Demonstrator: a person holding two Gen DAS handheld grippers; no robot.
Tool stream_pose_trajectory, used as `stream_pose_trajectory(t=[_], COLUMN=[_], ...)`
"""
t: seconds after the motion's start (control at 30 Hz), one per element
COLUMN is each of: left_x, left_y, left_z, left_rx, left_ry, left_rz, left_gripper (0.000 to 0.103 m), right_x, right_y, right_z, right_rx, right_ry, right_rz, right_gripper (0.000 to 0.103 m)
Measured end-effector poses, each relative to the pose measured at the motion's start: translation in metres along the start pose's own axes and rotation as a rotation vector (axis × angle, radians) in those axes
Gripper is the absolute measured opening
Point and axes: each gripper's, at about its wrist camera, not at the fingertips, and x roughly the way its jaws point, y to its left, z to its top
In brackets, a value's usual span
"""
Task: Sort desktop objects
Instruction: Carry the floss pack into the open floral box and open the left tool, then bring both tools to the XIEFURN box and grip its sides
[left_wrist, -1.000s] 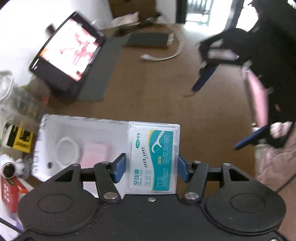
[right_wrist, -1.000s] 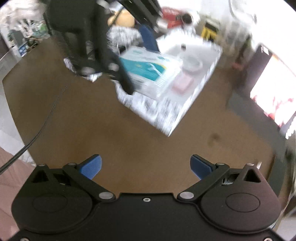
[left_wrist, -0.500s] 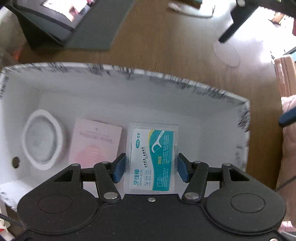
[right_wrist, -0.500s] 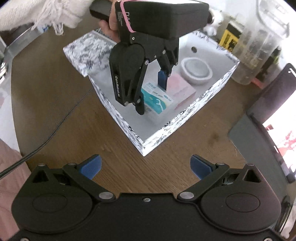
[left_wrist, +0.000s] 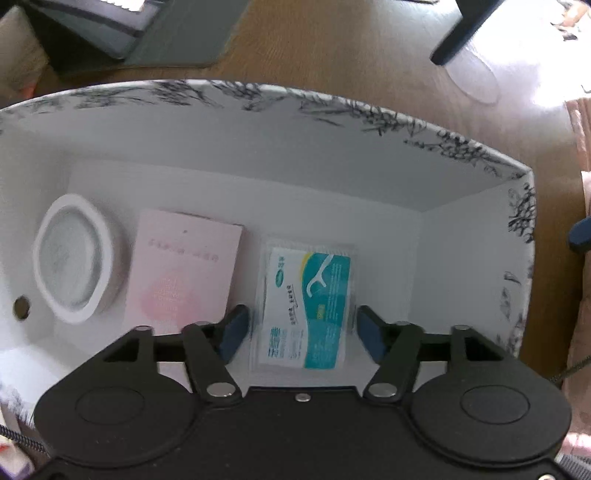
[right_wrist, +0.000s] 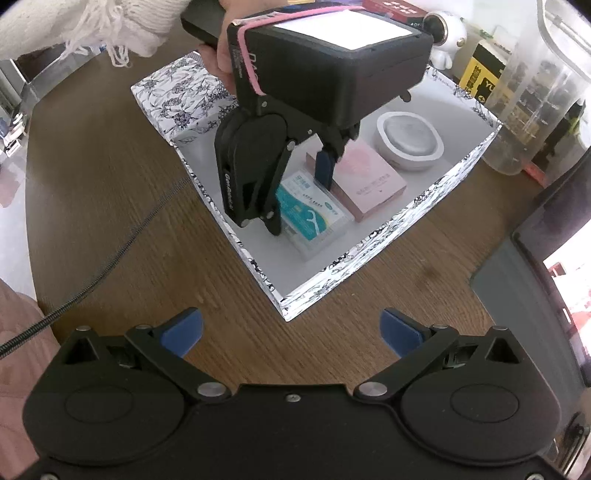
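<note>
A white box with black floral print (left_wrist: 369, 114) (right_wrist: 417, 206) stands on the wooden table. Inside lie a teal-and-white dental floss pack (left_wrist: 306, 306) (right_wrist: 314, 214), a pink flat box (left_wrist: 181, 269) (right_wrist: 365, 177) and a round white container (left_wrist: 72, 258) (right_wrist: 408, 142). My left gripper (left_wrist: 301, 332) (right_wrist: 299, 199) is inside the box, open, its blue pads on either side of the floss pack with small gaps. The pack rests on the box floor. My right gripper (right_wrist: 291, 330) is open and empty above the table, in front of the box's near corner.
The floral box lid (right_wrist: 177, 92) lies behind the box. A clear plastic jug (right_wrist: 535, 92), a yellow-black package (right_wrist: 484, 70) and a small white figure (right_wrist: 447, 29) stand at the back right. A dark tablet with grey stand (right_wrist: 546, 266) (left_wrist: 110, 33) is at the right. A black cable (right_wrist: 122, 254) runs at the left.
My left gripper lowered the floss pack into the box, then opened and let it go on the box floor. My right gripper stayed open and nearly still.
</note>
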Motion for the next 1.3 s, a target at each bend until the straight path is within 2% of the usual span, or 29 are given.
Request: stream_pose_trajectory(t=[0.13, 0.2, 0.27, 0.33, 0.43, 0.5, 0.67, 0.77, 0.97, 1.1, 1.3], left_x=[-0.048, -0.085, -0.126, -0.161, -0.197, -0.203, -0.19, -0.175, -0.152, -0.145, -0.136], left_y=[0.003, 0.001, -0.002, -0.011, -0.029, -0.03, -0.017, -0.029, -0.06, -0.078, -0.08], left_z=[-0.021, -0.041, -0.07, -0.102, -0.157, -0.182, -0.264, -0.312, -0.379, -0.393, -0.397], left_rx=[-0.089, -0.17, -0.277, -0.424, -0.683, -0.841, -1.158, -1.243, -1.329, -1.35, -1.354], left_ry=[-0.119, -0.233, -0.387, -0.531, -0.715, -0.768, -0.772, -0.727, -0.665, -0.671, -0.679], left_rz=[0.093, 0.157, 0.211, 0.266, 0.368, 0.432, 0.567, 0.559, 0.484, 0.46, 0.445], left_gripper=[0.086, 0.089, 0.092, 0.103, 0.103, 0.103, 0.103, 0.103, 0.103, 0.103, 0.103], right_x=[-0.007, -0.013, -0.022, -0.033, -0.049, -0.056, -0.052, -0.035, 0.002, 0.02, 0.04], right_y=[0.005, 0.009, 0.013, 0.019, 0.035, 0.05, 0.094, 0.123, 0.172, 0.19, 0.205], right_z=[-0.001, 0.0, 0.003, 0.007, 0.018, 0.029, 0.07, 0.093, 0.128, 0.144, 0.162], right_rx=[0.013, 0.029, 0.059, 0.097, 0.157, 0.189, 0.272, 0.328, 0.373, 0.39, 0.387], right_ry=[-0.01, -0.026, -0.053, -0.089, -0.171, -0.234, -0.357, -0.381, -0.361, -0.328, -0.28], right_rz=[-0.017, -0.039, -0.053, -0.051, -0.019, 0.006, 0.034, 0.054, 0.044, 0.021, -0.022], right_gripper=[0.103, 0.103, 0.103, 0.103, 0.103, 0.103, 0.103, 0.103, 0.103, 0.103, 0.103])
